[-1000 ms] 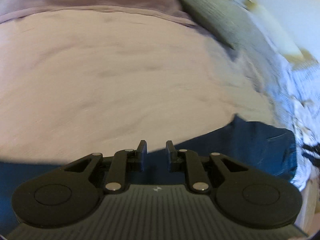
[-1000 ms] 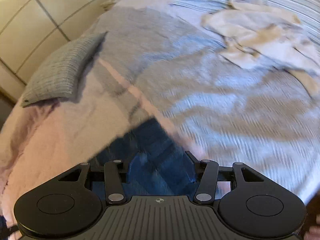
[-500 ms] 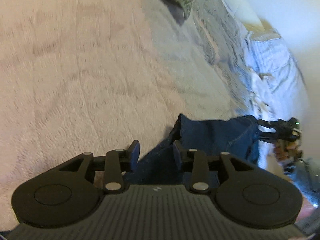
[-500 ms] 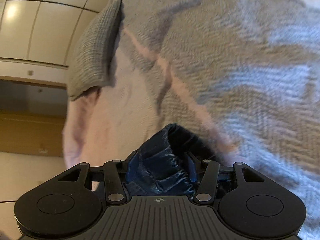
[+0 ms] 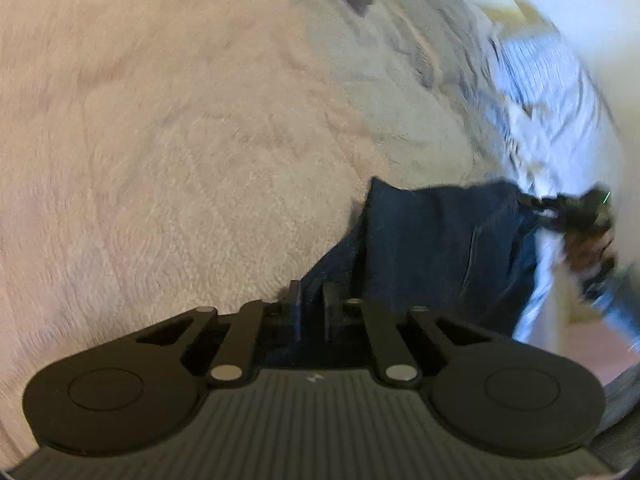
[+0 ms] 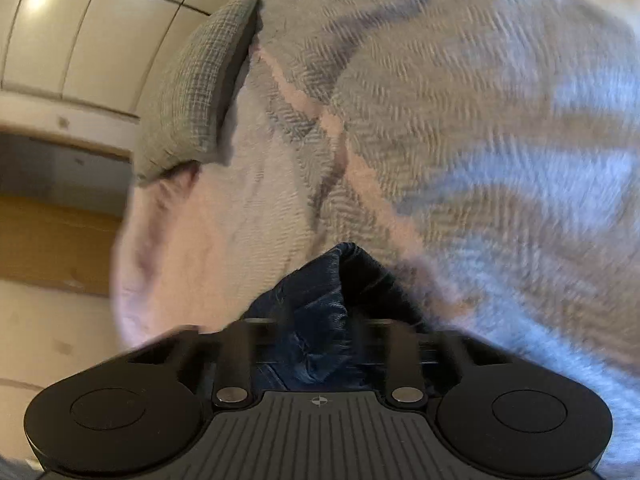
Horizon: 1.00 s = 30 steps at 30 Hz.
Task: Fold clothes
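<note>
— What is your left claw doing?

— In my left wrist view, my left gripper is pinching a fold of the dark blue denim garment; its two black fingers are sitting nearly together with the cloth between them. The denim is stretching away to the right above the pale pink fleecy blanket, and my right gripper is showing, blurred, at the garment's far edge.

— And the right one?

— In my right wrist view, the same denim is bunching up between my right gripper's fingers, which are clamping it, though blur is softening their tips. Beyond it, the grey herringbone-weave bedspread is lying over the pink blanket, and a grey-green woven cushion is resting at the bed's left edge.
</note>
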Available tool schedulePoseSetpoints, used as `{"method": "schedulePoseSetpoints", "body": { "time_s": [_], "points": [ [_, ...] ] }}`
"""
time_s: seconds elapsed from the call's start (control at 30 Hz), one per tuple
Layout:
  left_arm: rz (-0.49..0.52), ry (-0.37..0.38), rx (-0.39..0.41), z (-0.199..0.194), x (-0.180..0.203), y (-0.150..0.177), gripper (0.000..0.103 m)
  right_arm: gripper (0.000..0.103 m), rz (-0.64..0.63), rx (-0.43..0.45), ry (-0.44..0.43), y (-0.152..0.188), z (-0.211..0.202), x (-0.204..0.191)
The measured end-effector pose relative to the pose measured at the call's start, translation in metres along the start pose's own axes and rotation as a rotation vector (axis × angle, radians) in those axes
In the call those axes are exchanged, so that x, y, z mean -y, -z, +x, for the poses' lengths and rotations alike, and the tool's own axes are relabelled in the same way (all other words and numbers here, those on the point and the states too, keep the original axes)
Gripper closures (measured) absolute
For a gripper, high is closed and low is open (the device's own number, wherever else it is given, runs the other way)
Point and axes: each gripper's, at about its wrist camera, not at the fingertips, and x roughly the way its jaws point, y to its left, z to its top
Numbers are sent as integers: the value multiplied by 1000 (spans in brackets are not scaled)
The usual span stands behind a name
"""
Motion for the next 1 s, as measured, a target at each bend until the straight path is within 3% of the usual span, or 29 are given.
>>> {"method": "schedulePoseSetpoints", "body": {
  "time_s": [0.07, 0.13, 0.23, 0.27, 0.4, 0.47, 0.53, 0.6, 0.7, 0.8, 0.83, 0.9, 0.97, 1.0],
  "points": [
    [16, -22, 45, -7, 4, 6, 99, 100, -64, 21, 76, 4, -6, -14],
    [-53, -50, 115, -14, -4, 17, 100, 100, -86, 40, 140, 11, -8, -19],
    [-177, -249, 144, -6, -23, 35, 103, 100, -47, 61, 246, 21, 3, -9],
    [-199, -270, 145, -5, -27, 39, 103, 99, -41, 68, 285, 23, 8, -7],
    [-182, -153, 160, -20, -11, 28, 103, 97, -81, 96, 319, 24, 10, -20],
    [-202, -54, 167, -23, -3, 14, 80, 86, -89, 93, 330, 25, 7, -21],
    [-208, 63, 155, -15, 5, -3, 64, 83, -73, 86, 329, 27, 7, -16],
    [-197, 142, 114, 4, 11, -20, 56, 78, -47, 90, 321, 29, 8, -12],
    [-160, 168, 21, 38, 15, -38, 48, 69, -12, 106, 310, 32, 8, -8],
    [-123, 194, -72, 72, 19, -56, 57, 66, -15, 108, 305, 31, 6, -9],
    [-107, 191, -80, 78, 22, -58, 75, 66, -12, 108, 295, 31, 4, -8],
    [-70, 169, -58, 78, 27, -56, 87, 66, -13, 107, 264, 31, 1, -7],
    [-36, 143, -26, 77, 34, -53, 95, 94, -51, 95, 269, 32, 3, -9],
    [-20, 125, 10, 74, 39, -50, 95, 94, -77, 89, 280, 33, 5, -11]
  ]
}}
